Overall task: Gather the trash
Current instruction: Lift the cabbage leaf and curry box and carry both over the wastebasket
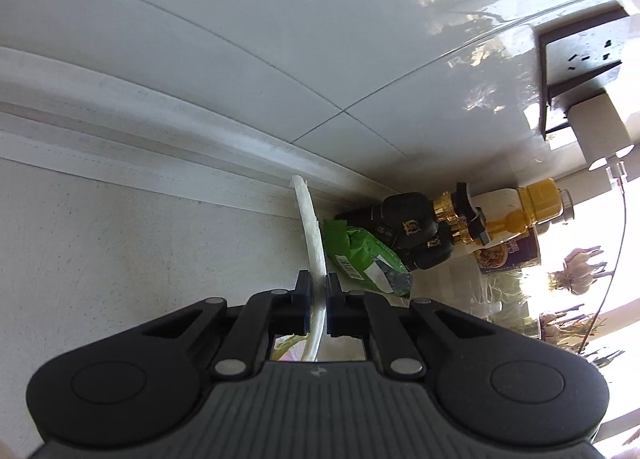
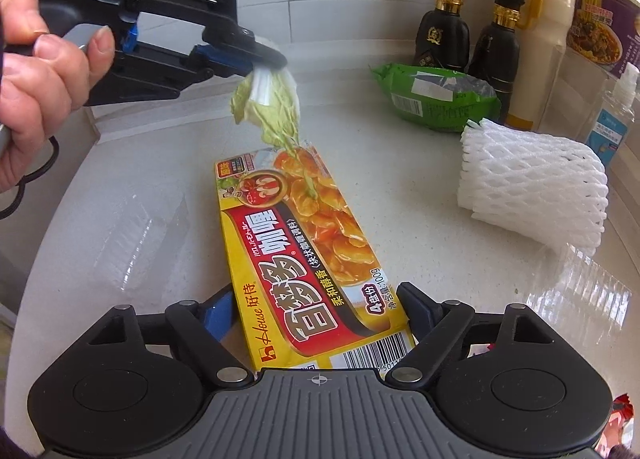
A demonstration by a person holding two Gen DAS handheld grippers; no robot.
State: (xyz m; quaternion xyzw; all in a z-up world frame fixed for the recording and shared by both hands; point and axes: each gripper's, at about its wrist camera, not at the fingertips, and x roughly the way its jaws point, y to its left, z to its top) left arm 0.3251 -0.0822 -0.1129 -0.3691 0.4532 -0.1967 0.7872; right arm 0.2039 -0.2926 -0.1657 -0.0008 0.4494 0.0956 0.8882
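Now we pinch a cabbage leaf (image 2: pixel 267 103) in the left hand-held gripper (image 2: pixel 262 59), lifted above the counter (image 2: pixel 400 187); the right hand-held gripper (image 2: pixel 320 313) gapes around the curry box (image 2: pixel 304 243), seemingly next to close.

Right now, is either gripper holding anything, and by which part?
The left gripper pinches the cabbage leaf by its white stalk end. The right gripper straddles the curry box, open, not gripping.
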